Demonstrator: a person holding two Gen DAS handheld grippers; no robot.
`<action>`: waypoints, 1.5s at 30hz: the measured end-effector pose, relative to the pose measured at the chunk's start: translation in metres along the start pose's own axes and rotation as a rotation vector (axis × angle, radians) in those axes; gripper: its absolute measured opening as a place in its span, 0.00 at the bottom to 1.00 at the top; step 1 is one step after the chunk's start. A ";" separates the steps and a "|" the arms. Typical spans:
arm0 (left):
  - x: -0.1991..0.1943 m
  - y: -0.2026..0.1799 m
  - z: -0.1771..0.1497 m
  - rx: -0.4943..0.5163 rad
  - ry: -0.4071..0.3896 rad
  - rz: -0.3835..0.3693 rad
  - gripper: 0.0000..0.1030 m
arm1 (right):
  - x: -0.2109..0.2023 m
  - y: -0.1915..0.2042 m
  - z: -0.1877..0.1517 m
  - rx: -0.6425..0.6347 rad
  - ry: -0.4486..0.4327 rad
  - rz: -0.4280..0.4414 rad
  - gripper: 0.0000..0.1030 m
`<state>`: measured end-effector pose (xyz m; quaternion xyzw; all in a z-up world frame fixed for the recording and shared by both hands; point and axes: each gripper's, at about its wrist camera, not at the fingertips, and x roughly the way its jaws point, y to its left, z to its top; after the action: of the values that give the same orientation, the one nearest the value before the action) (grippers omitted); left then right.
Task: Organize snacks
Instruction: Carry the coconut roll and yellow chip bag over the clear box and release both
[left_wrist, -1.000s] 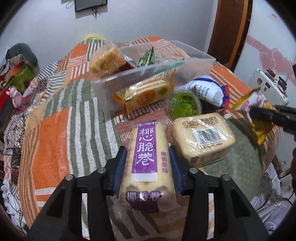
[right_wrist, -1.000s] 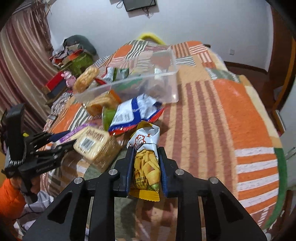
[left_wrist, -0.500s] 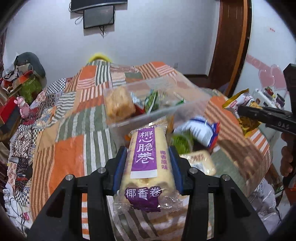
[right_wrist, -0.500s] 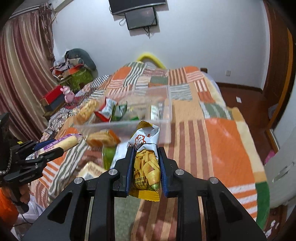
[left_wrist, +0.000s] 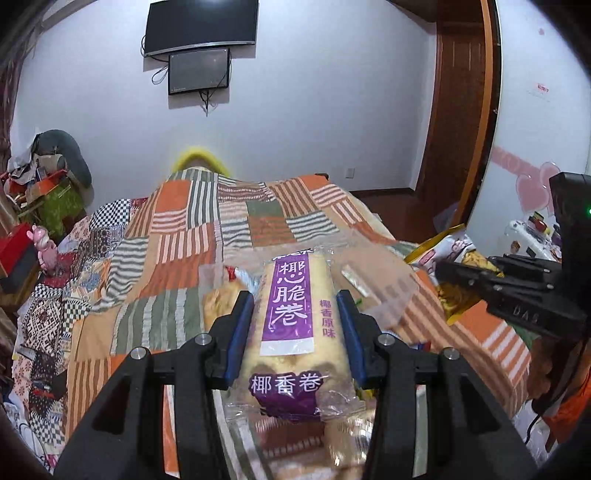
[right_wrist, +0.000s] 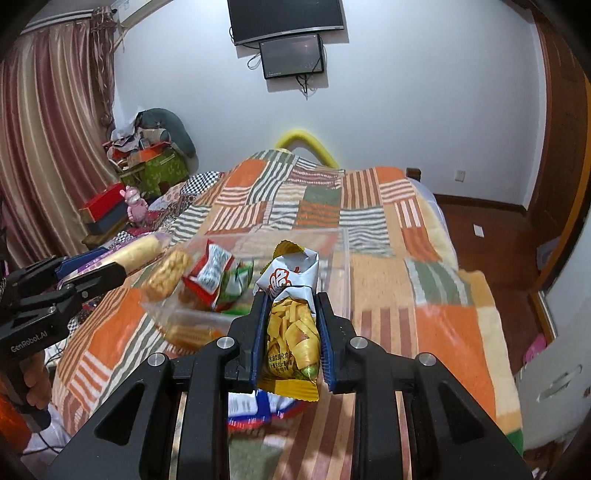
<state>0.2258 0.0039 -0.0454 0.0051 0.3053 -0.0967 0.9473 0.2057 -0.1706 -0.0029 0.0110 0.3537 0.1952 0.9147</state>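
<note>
My left gripper (left_wrist: 295, 306) is shut on a long cream roll pack with a purple label (left_wrist: 291, 314), held above the bed. My right gripper (right_wrist: 290, 306) is shut on a yellow and white chips bag (right_wrist: 291, 325). Beyond both, a clear plastic bin (right_wrist: 340, 266) sits on the patchwork blanket and holds a golden cracker pack (right_wrist: 166, 275), a red and white packet (right_wrist: 210, 266) and a green packet (right_wrist: 236, 284). The right gripper with its bag (left_wrist: 476, 273) shows at the right edge of the left wrist view. The left one with the roll (right_wrist: 122, 258) shows at the left of the right wrist view.
A striped orange and green blanket (right_wrist: 388, 229) covers the bed. A blue and white packet (right_wrist: 266, 410) lies below my right gripper. Clutter, a red box (right_wrist: 105, 206) and a pink toy (right_wrist: 135, 205) stand at the far left by curtains. Screens (left_wrist: 199, 44) hang on the wall.
Both grippers have risen with their snacks and tilted upward; the loose packs on the blanket have dropped out of sight and the bin now sits lower in both views.
</note>
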 end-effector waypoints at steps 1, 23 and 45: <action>0.004 0.000 0.003 -0.003 -0.002 0.005 0.44 | 0.002 0.001 0.003 -0.004 -0.002 -0.003 0.22; 0.123 0.011 0.031 -0.056 0.108 0.048 0.44 | 0.109 0.003 0.040 -0.050 0.104 0.018 0.22; 0.158 0.017 0.020 -0.108 0.171 0.065 0.44 | 0.142 -0.001 0.039 -0.089 0.202 0.004 0.25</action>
<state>0.3661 -0.0090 -0.1216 -0.0277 0.3896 -0.0483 0.9193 0.3269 -0.1148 -0.0647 -0.0485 0.4352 0.2127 0.8735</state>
